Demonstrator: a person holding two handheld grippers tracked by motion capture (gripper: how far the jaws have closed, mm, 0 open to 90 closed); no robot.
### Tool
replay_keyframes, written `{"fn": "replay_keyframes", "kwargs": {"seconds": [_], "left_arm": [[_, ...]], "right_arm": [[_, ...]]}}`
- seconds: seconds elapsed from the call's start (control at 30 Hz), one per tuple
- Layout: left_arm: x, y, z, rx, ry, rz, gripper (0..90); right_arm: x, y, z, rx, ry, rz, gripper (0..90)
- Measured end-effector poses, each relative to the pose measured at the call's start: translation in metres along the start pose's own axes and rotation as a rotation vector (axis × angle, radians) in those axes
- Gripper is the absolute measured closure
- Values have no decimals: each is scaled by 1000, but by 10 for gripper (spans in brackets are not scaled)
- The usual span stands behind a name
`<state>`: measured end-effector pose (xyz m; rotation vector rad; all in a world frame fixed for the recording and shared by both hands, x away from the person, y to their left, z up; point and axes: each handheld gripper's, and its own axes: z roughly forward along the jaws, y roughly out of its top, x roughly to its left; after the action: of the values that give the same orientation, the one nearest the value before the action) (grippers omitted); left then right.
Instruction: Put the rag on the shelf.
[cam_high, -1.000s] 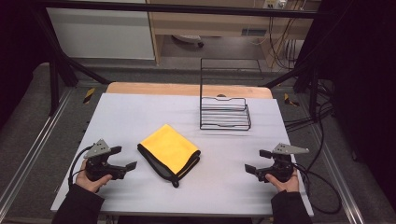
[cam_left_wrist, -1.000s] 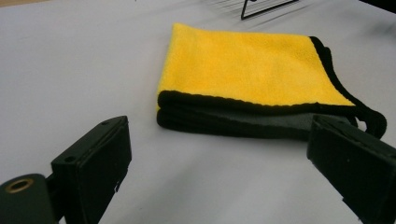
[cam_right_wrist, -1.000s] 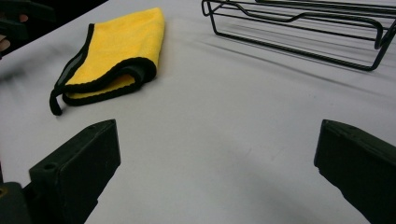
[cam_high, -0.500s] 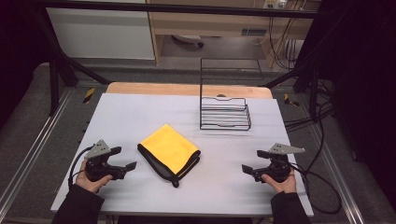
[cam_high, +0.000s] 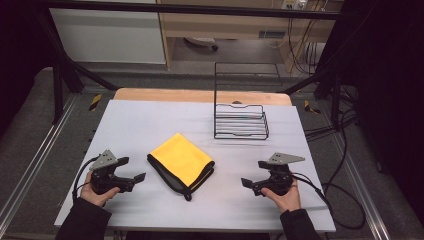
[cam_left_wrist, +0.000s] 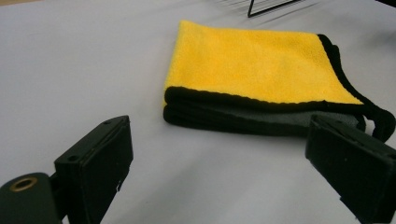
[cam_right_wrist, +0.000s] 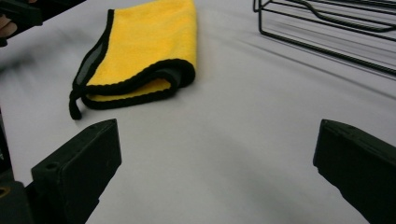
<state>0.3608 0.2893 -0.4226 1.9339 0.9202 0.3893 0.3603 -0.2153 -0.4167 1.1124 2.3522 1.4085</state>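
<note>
Dark floor and black frame rails are surrounding a white table (cam_high: 150, 120), whose far edge is showing a strip of bare wood. Beyond it a pale cabinet and a wooden shelf unit are standing against the back of the room, and cables are trailing down on the right.

Toward the far right part of the table a black wire rack (cam_high: 240, 122) is standing, its tall back panel rising upright behind a low basket of wire bars. In the right gripper view the rack (cam_right_wrist: 327, 28) is crossing the upper right corner.

Near the middle of the table, closer to the person, a folded yellow cloth (cam_high: 181, 161) with a black border is lying flat, turned cornerwise, with a grey underside peeking out at its near edge. It is sitting between the two grippers and well apart from the rack.

At the near left, the left gripper (cam_high: 132, 170) is resting low over the table in the person's hand, pointing toward the cloth. In the left gripper view its jaws are standing wide apart with nothing between them, and the cloth (cam_left_wrist: 252, 65) is lying just ahead.

At the near right, the right gripper (cam_high: 252, 175) is being held the same way, its jaws also spread wide and empty, with the cloth (cam_right_wrist: 144, 46) farther off.
</note>
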Motion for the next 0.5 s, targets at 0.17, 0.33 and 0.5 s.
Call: {"fn": "replay_keyframes", "kwargs": {"seconds": [0.17,0.33,0.5], "left_arm": [[0,1,0,-1,7,0,74],[0,1,-1,-2,13,2,73],[0,1,0,-4,16,-1,73]], "right_arm": [[19,9,16,35,5,-36,36],[40,19,34,65,14,-85,85],[63,27,54,79,65,-123,191]]}}
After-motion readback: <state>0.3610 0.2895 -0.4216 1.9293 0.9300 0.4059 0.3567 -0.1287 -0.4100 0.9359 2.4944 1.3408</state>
